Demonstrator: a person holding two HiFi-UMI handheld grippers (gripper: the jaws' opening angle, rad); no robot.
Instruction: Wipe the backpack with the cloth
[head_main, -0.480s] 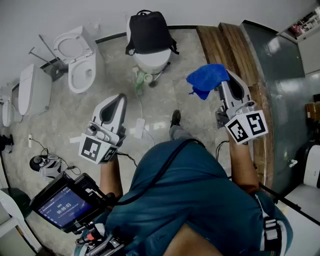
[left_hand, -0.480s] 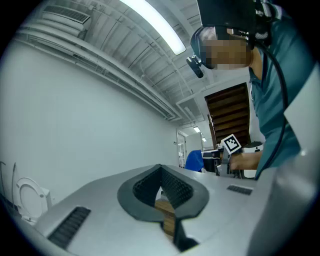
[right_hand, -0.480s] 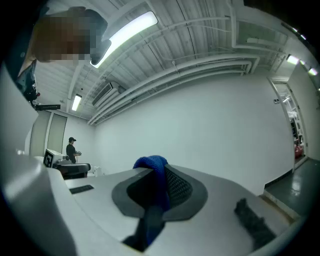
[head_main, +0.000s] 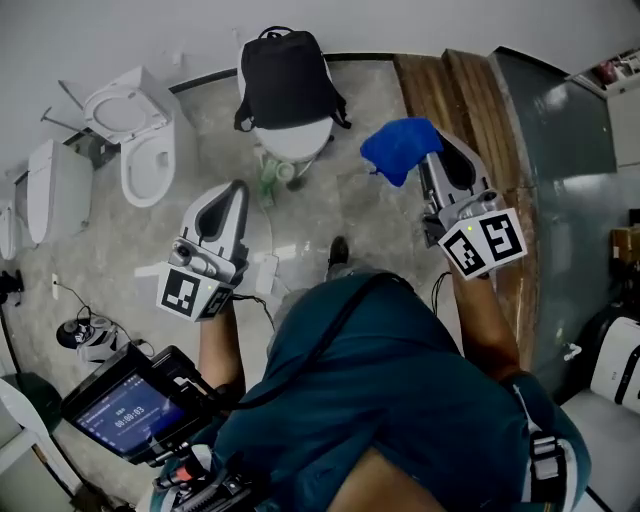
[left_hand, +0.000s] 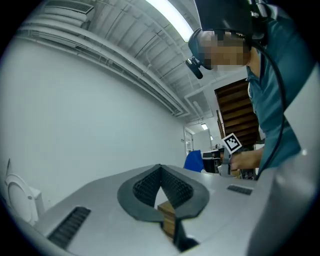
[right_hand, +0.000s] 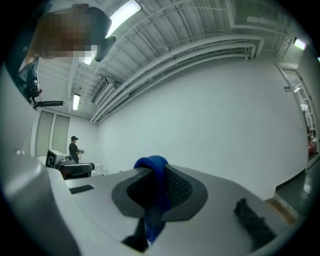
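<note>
Right gripper (head_main: 437, 150) is clamped on the blue cloth (head_main: 398, 148); the cloth bunches out past its tip, and the right gripper view shows it pinched between the jaws. Left gripper (head_main: 236, 195) has its jaws together with nothing in them. Black backpack (head_main: 285, 75) stands upright on a white toilet (head_main: 292, 140) at far centre, beyond both grippers. The cloth is right of and nearer than the backpack, not touching it. A second toilet (head_main: 135, 150), lid up, stands at far left.
</note>
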